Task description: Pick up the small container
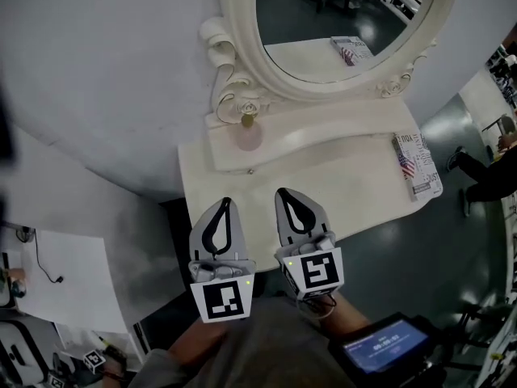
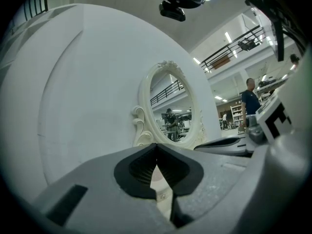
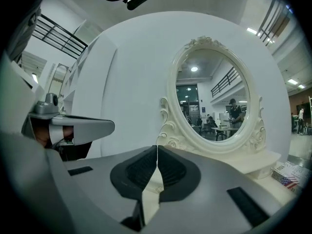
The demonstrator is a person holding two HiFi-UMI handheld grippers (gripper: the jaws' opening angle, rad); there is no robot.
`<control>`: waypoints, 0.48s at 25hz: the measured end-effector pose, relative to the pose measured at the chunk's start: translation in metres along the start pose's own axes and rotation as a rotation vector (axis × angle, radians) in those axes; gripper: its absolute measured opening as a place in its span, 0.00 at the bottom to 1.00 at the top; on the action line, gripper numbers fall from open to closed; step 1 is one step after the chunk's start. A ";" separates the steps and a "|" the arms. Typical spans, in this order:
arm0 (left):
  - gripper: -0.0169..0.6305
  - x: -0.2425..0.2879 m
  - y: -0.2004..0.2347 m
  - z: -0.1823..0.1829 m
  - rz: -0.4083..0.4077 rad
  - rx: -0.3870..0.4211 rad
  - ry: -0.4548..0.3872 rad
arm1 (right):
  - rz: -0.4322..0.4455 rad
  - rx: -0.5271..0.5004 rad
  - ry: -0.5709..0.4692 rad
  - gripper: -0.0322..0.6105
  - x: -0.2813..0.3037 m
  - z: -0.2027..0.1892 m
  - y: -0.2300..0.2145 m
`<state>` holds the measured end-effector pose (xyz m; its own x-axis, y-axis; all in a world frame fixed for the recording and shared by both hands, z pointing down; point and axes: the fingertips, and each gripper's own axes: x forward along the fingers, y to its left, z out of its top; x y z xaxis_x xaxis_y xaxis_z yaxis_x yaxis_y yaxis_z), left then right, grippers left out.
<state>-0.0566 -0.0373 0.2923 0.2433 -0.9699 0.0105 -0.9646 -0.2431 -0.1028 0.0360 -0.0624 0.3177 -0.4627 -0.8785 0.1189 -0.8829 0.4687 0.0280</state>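
The small container (image 1: 248, 133), a pale pink bottle with a gold cap, stands on the raised shelf of the white vanity table (image 1: 355, 184), just below the left side of the oval mirror (image 1: 239, 31). My left gripper (image 1: 226, 203) and right gripper (image 1: 283, 192) hover side by side over the table's near edge, both shut with nothing in them. The container is well ahead of them, roughly in line with the gap between the two. Each gripper's own view shows its jaws meeting at the tips: left gripper (image 2: 156, 146), right gripper (image 3: 157, 148).
A booklet with a flag print (image 1: 415, 165) lies at the table's right end. The curved white wall (image 1: 105, 71) rises behind the mirror (image 3: 214, 96). A person stands on the floor to the right (image 1: 485, 176). A white board (image 1: 65, 281) lies at the lower left.
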 end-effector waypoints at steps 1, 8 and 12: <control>0.05 0.005 0.005 0.001 -0.006 0.002 -0.007 | -0.003 -0.003 -0.006 0.07 0.007 0.003 0.001; 0.05 0.032 0.030 0.014 -0.036 -0.002 -0.050 | -0.007 -0.036 -0.034 0.07 0.041 0.019 0.005; 0.05 0.045 0.040 0.019 -0.030 -0.013 -0.057 | -0.020 -0.044 -0.045 0.07 0.053 0.030 -0.002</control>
<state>-0.0825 -0.0907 0.2700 0.2774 -0.9598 -0.0433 -0.9578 -0.2728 -0.0904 0.0113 -0.1127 0.2943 -0.4492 -0.8904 0.0736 -0.8879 0.4540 0.0741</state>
